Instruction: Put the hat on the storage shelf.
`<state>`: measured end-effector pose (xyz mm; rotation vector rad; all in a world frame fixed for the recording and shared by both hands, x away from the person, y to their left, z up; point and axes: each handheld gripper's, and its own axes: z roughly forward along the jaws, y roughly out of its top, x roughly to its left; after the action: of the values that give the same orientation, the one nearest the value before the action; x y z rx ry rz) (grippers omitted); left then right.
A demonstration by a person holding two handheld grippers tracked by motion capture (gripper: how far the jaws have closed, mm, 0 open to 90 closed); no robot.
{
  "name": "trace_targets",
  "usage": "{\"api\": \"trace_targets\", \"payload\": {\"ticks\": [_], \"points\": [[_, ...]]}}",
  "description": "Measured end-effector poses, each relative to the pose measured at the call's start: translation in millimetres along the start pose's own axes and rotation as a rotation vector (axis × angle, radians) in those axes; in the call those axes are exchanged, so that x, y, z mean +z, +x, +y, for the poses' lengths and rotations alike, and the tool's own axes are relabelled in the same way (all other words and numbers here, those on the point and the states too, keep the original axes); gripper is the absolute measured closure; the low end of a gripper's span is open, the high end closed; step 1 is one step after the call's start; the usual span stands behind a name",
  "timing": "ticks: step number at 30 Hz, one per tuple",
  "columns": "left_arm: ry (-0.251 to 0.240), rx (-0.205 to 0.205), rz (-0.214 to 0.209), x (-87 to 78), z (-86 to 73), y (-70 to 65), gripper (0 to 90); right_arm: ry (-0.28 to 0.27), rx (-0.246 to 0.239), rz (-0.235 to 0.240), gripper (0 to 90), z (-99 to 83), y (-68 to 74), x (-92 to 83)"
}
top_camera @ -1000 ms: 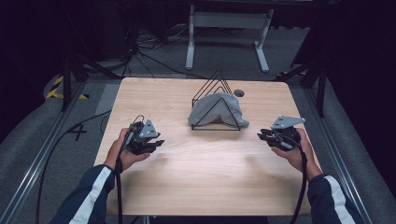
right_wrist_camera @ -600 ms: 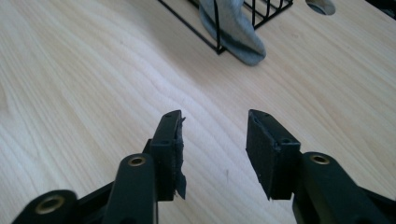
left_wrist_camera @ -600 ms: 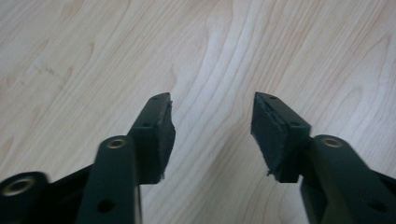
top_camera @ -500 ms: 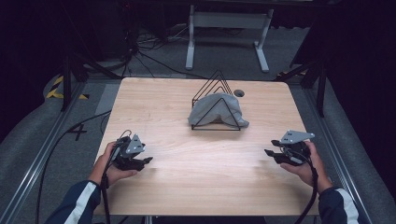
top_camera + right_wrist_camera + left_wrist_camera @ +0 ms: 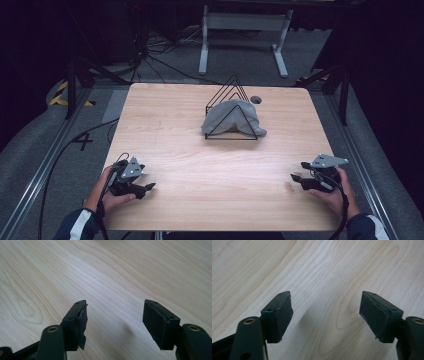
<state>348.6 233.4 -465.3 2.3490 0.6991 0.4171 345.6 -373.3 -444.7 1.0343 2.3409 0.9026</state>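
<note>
A person's two hand-held grippers sat low at the near edge of a wooden table [image 5: 200,150], the left gripper [image 5: 146,188] at the lower left of the high view and the right gripper [image 5: 296,178] at the lower right, each with its jaws spread apart and nothing between them. In both gripper views the black pads [image 5: 283,315] [image 5: 156,323] framed only bare wood grain. One grey cloth [image 5: 231,116] lay draped inside a black wire rack [image 5: 231,92] at the upper centre of the high view, well apart from both grippers. Judged from that layout, the work on the cloth looked either finished or not begun; the frame alone could not settle which, and neither gripper was reaching for it. The count: two grippers, one cloth, one wire rack, one table, and one small dark round mark [image 5: 256,99] on the tabletop just beside the rack's far right corner.
</note>
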Motion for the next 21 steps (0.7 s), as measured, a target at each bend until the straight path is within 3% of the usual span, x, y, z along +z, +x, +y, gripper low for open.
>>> {"api": "trace_targets", "payload": {"ticks": [3, 7, 8, 9, 11, 21], "points": [[-0.005, -0.021, -0.004, 0.4, -9.0, -1.2, 23.6, -0.010, 0.045, -0.003, 35.1, -10.2, -3.0, 0.1], [-0.081, -0.139, -0.031, -0.4, -25.8, -2.1, 22.6, -0.024, 0.103, -0.006, 30.7, -26.0, -4.0, 1.2], [-0.079, -0.144, -0.023, -1.5, -27.2, -1.5, 21.4, -0.057, 0.133, 0.000, 29.5, -31.3, -3.8, 0.7], [-0.075, -0.147, -0.014, -2.6, -28.1, -1.7, 19.8, -0.053, 0.141, -0.008, 28.1, -32.6, -3.7, -1.1], [-0.077, -0.165, -0.011, -3.8, -30.0, -3.0, 19.6, -0.052, 0.144, -0.014, 27.3, -35.0, -4.9, -3.0], [-0.068, -0.181, -0.004, -3.2, -29.9, -2.3, 15.7, -0.048, 0.158, -0.035, 25.6, -34.9, -4.7, -2.7]]}}
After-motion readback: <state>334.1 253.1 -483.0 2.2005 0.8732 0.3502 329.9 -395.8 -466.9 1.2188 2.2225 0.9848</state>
